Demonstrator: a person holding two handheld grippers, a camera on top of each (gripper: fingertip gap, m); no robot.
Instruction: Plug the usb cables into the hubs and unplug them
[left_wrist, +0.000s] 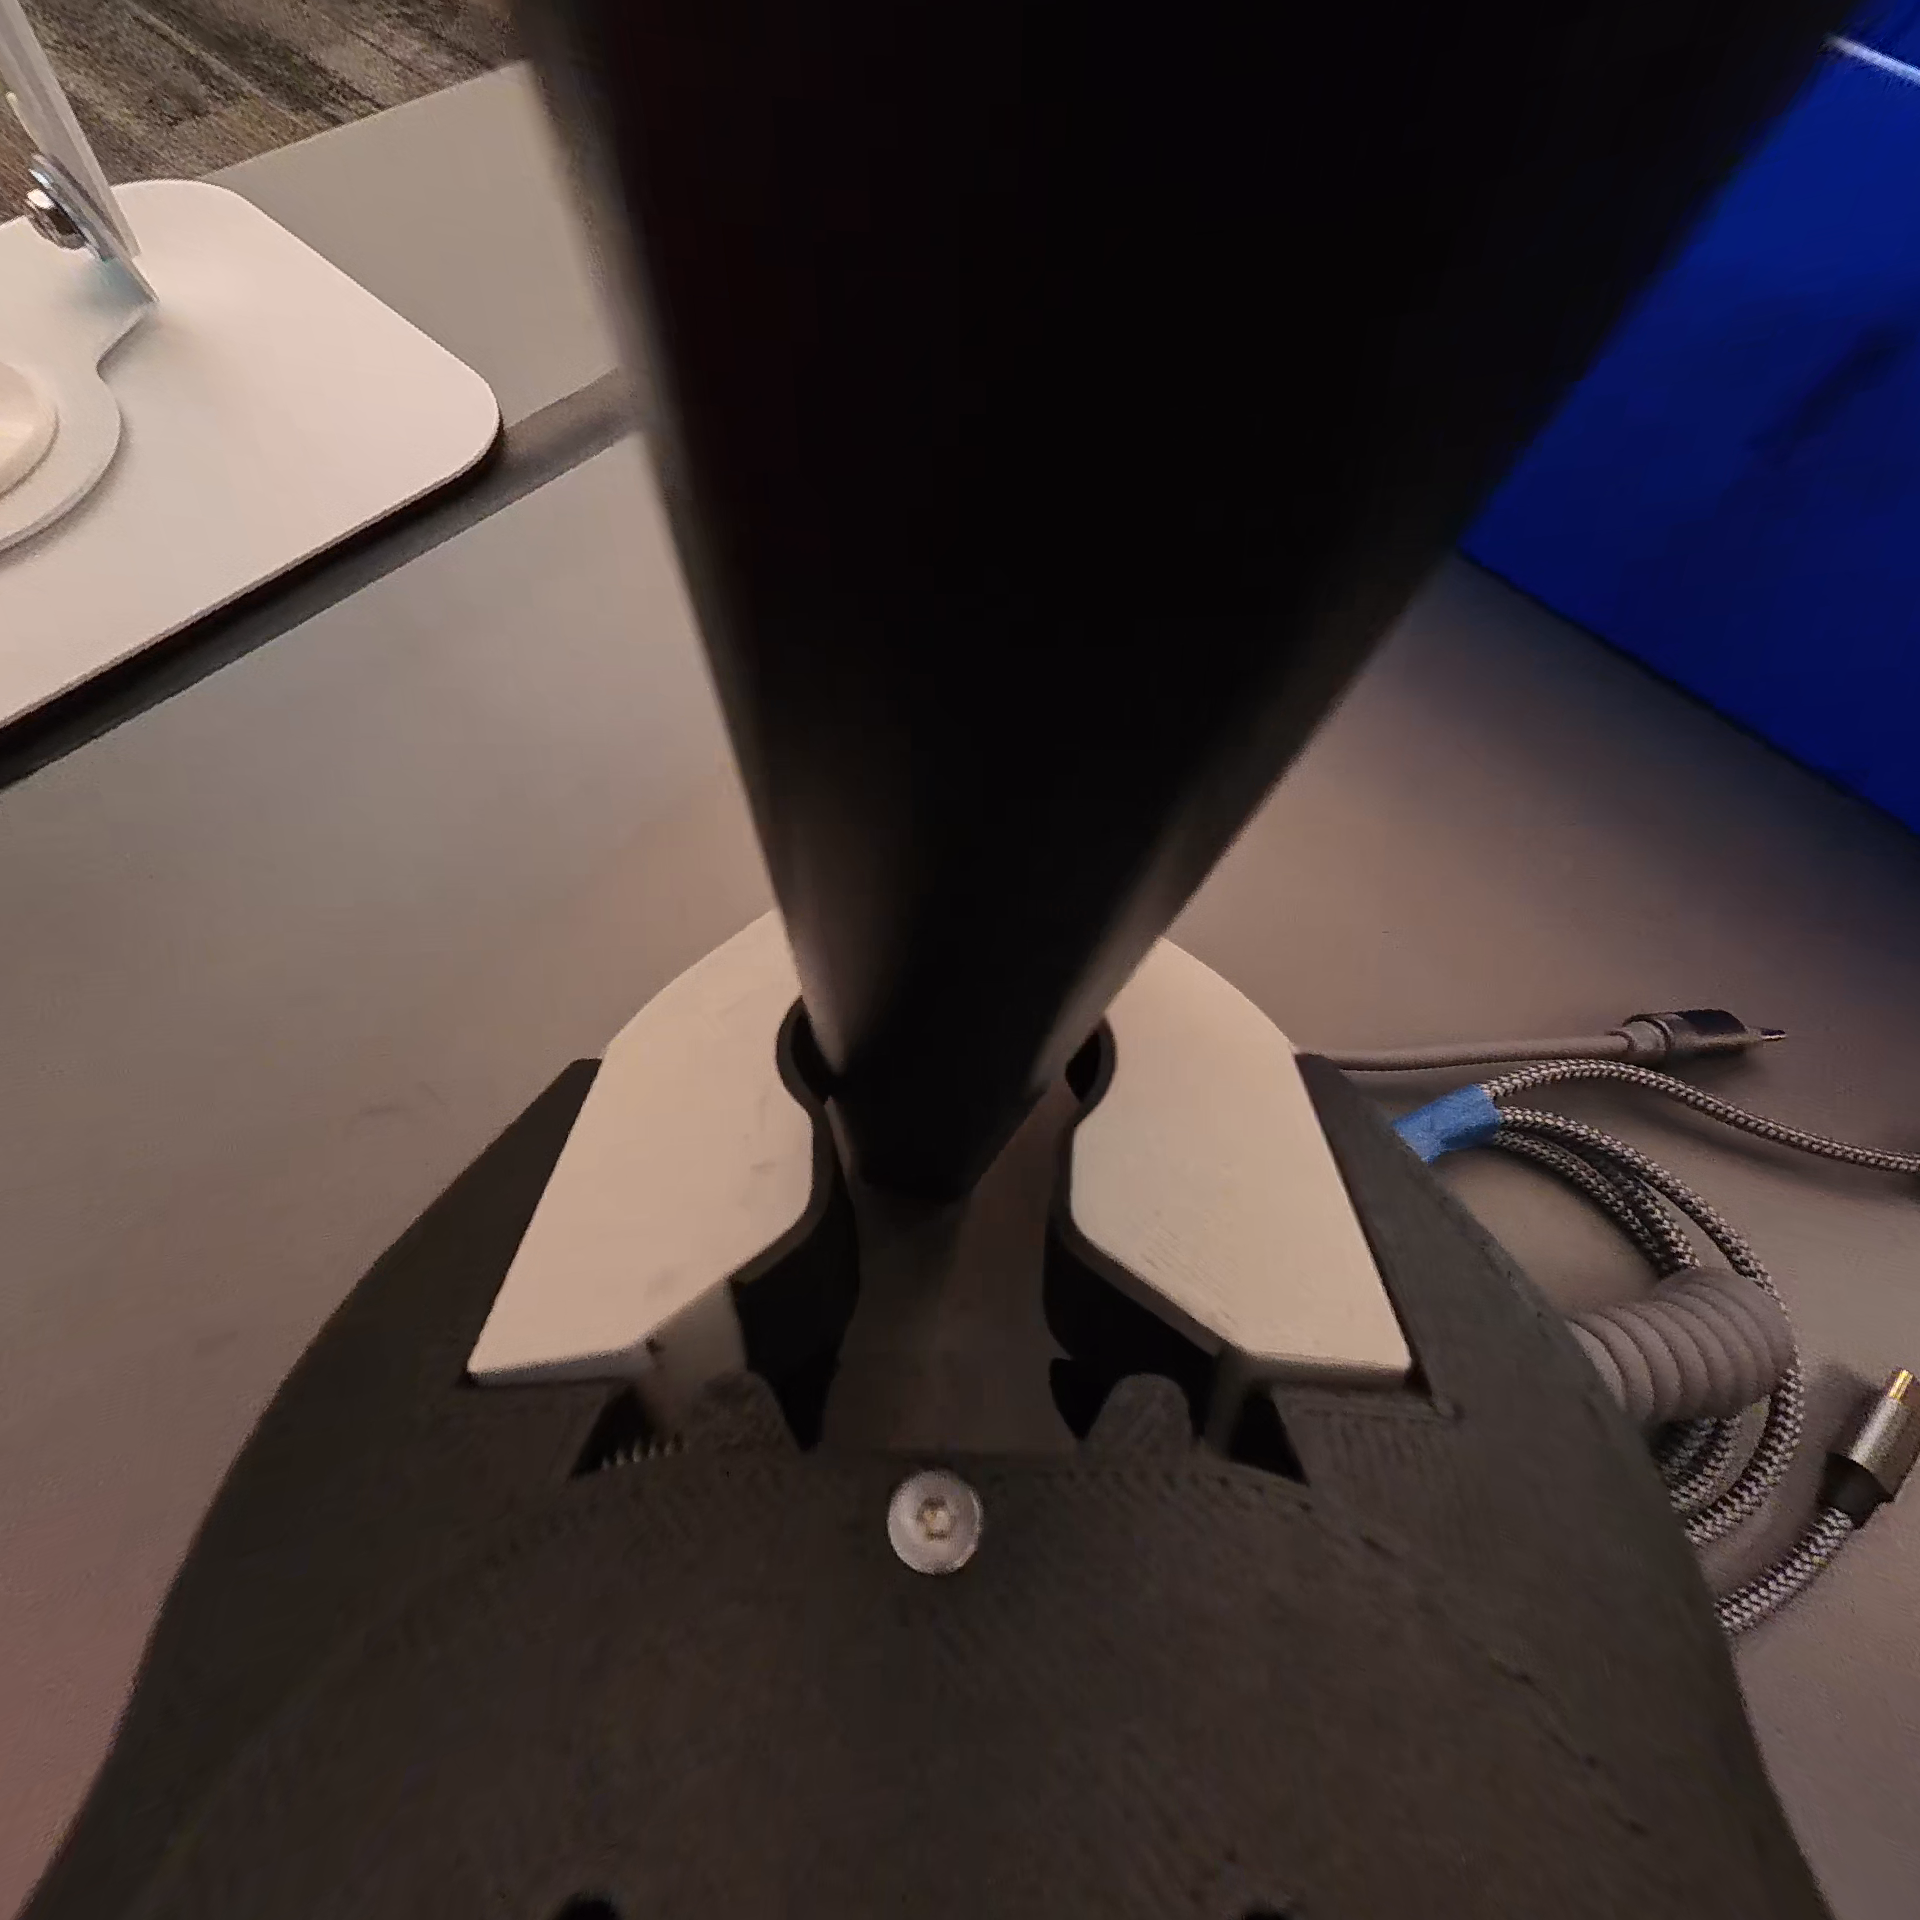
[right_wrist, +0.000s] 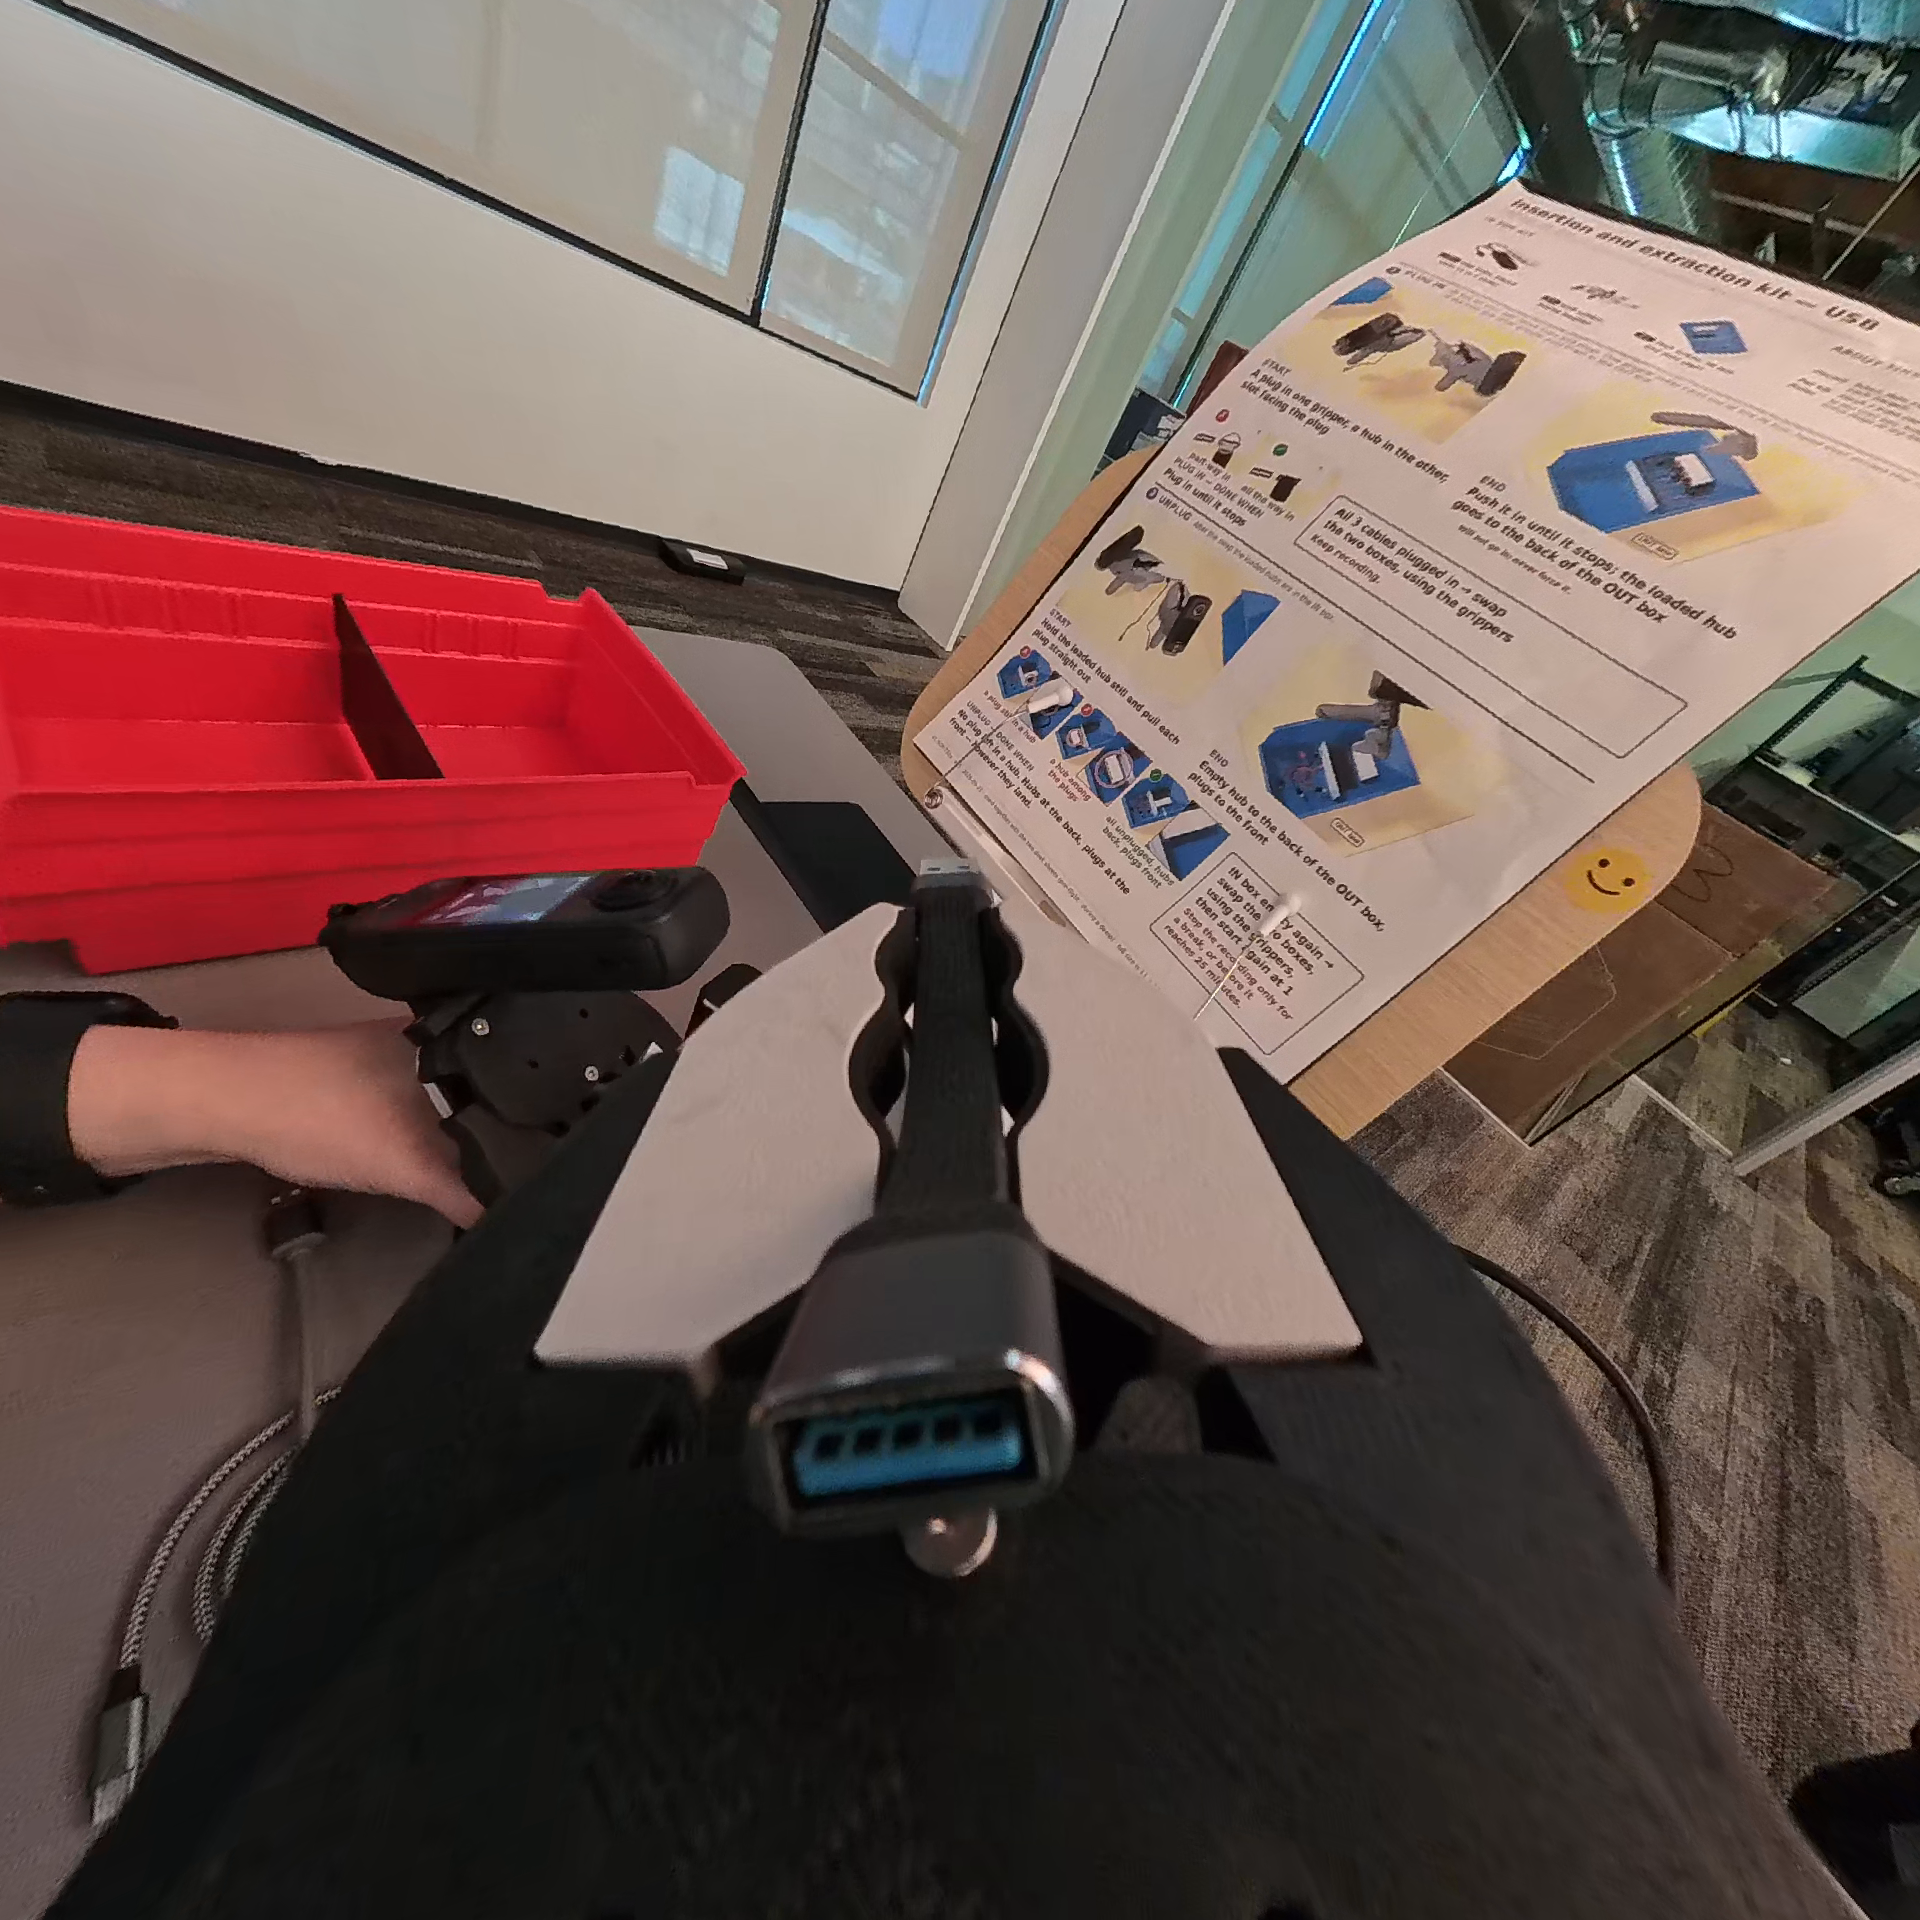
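- Left wrist view: my left gripper (left_wrist: 940, 1049) is clenched on a large black object (left_wrist: 987, 520) that fills the middle of the picture; I take it for a hub but cannot tell for sure, it is so close and dark.
- Just to its right, on the grey table (left_wrist: 364, 883), lies a bundle of braided grey usb cables (left_wrist: 1683, 1226) bound with blue tape (left_wrist: 1449, 1122); one plug (left_wrist: 1704, 1031) points right.
- Farther right sits a blue box (left_wrist: 1714, 468); at far left, a white stand base (left_wrist: 260, 436).
- Right wrist view: my right gripper (right_wrist: 948, 914) is clamped on a short black adapter cable (right_wrist: 951, 1060), whose blue-lined socket (right_wrist: 909, 1439) faces the camera and whose small metal plug (right_wrist: 948, 871) pokes out past the fingertips.
- A hand (right_wrist: 281, 1112) holds the other gripper at left, beside a red tray (right_wrist: 364, 800); an instruction sheet (right_wrist: 1403, 623) stands at right.
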